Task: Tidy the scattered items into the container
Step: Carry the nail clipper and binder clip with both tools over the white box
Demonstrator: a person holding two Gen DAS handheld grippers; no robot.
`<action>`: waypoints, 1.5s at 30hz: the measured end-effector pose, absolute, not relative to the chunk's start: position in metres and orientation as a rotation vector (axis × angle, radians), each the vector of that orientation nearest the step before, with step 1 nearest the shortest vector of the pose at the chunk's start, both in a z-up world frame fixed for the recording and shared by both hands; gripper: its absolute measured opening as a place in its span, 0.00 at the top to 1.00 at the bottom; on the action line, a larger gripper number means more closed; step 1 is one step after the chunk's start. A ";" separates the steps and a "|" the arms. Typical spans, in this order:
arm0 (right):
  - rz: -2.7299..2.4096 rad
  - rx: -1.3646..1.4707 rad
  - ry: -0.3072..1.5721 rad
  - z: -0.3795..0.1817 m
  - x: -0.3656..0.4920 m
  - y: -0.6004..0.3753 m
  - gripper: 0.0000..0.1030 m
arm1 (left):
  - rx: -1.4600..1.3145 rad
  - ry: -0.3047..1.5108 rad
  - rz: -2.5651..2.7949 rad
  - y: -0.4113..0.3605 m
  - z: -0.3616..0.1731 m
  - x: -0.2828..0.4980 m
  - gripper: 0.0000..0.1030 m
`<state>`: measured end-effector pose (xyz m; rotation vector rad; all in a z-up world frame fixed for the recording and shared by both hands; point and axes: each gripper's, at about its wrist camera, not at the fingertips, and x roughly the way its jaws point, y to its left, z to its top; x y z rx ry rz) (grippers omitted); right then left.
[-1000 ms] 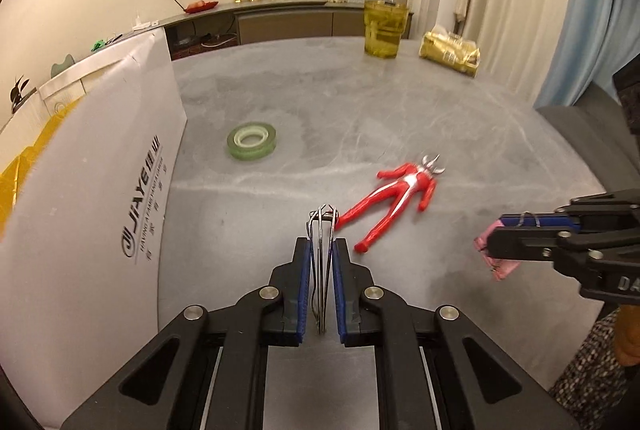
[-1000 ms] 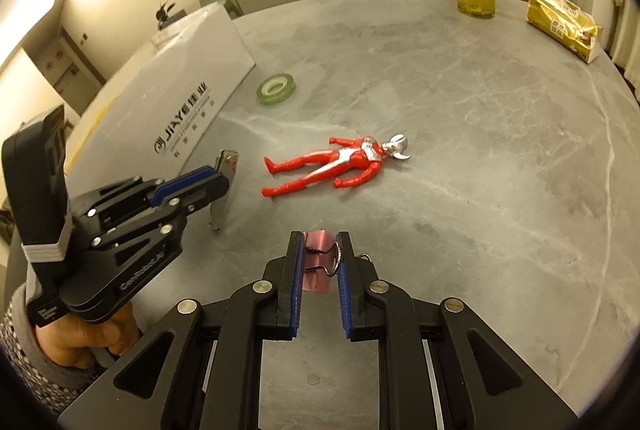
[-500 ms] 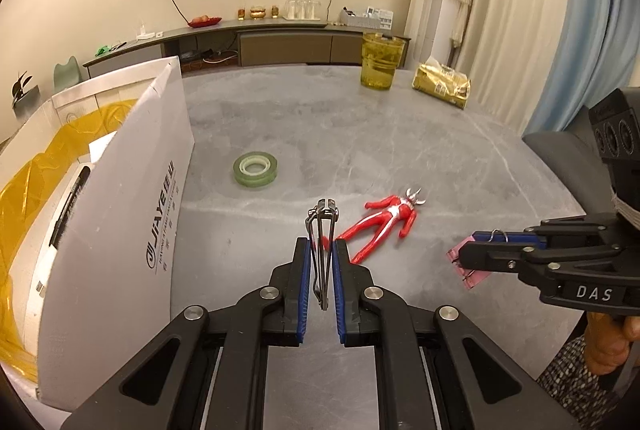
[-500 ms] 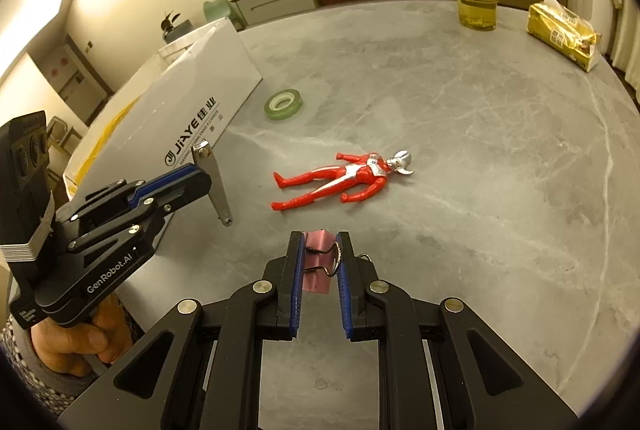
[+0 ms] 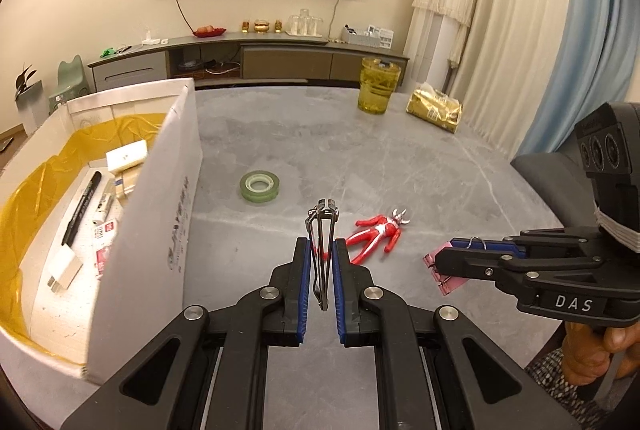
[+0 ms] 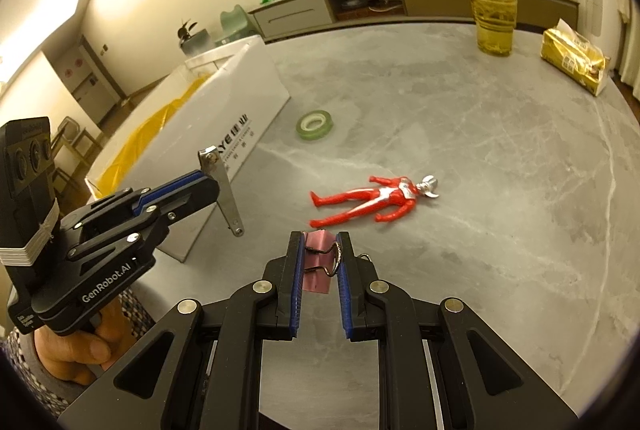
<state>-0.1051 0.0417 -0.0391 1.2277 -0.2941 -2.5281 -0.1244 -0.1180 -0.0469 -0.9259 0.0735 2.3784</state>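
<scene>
1. The left gripper (image 5: pixel 320 258) is seen with its blue-padded fingers closed on a metal nail clipper (image 5: pixel 321 250), which is held clear of the grey marble worktop (image 5: pixel 400 158) with its hinged end uppermost.
2. In the right wrist view the same clipper (image 6: pixel 222 190) is shown beside the near corner of the white cardboard box (image 6: pixel 224 134), outside its wall.
3. The right gripper (image 6: pixel 318 258) is seen with its fingers clamped on a pink binder clip (image 6: pixel 318 262); the clip's wire handles are pressed between the pads.
4. In the left wrist view the clip (image 5: pixel 448 270) is held above the worktop, to the right of the left gripper and well apart from the box.
5. The box (image 5: pixel 160 210) is lined with yellow plastic; a black marker pen (image 5: pixel 80 206), small cartons and a white block are contained in it.
6. A red and silver toy figure (image 6: pixel 376 200) is laid flat on the worktop, between the two grippers and beyond them.
7. A green roll of tape (image 5: pixel 259 186) is laid flat further back, near the box wall.
8. An amber glass (image 5: pixel 378 90) and a gold packet (image 5: pixel 434 108) are placed at the far edge.
</scene>
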 end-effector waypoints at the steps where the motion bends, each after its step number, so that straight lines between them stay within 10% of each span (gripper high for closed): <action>1: -2.530 1.225 -0.295 -0.038 -0.105 0.041 0.84 | -0.923 0.066 2.380 -0.120 -0.045 -0.124 0.89; 45: -2.538 1.008 -0.133 0.044 -0.076 -0.050 0.84 | -0.831 -0.162 2.427 -0.228 0.016 -0.090 0.89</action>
